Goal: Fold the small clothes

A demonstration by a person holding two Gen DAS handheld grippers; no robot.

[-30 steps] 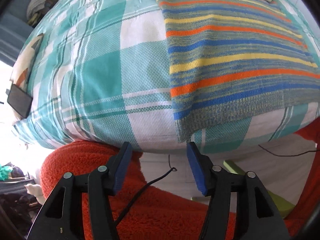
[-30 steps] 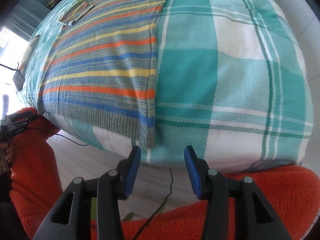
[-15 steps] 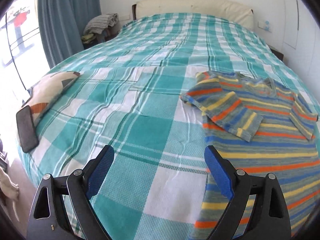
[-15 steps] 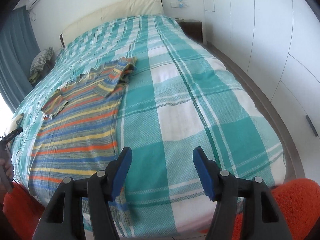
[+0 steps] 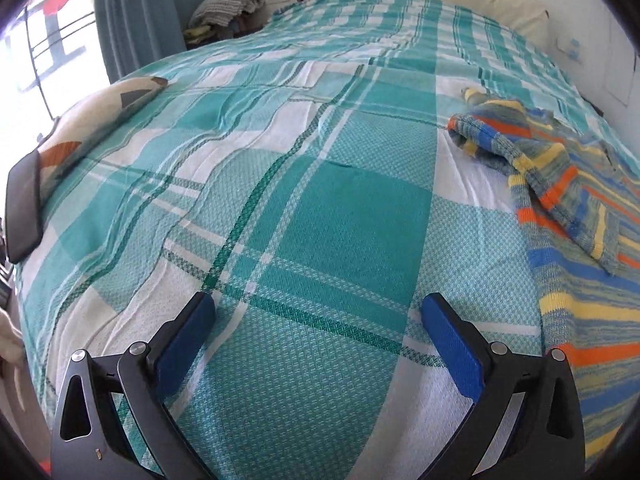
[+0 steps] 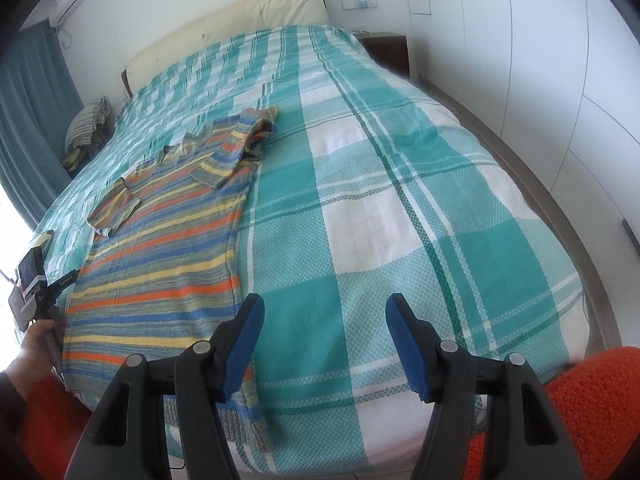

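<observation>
Tools both empty above bedspread [image 5: 320, 208]: left tool [image 5: 316, 320] opening wide, right tool [image 6: 324, 320] parted

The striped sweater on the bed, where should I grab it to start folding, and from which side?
Probably the striped sweater at its ribbed hem, which hangs over the near bed edge. Come from the foot of the bed, one corner per gripper: the body lies flat, sleeves already folded in.
</observation>
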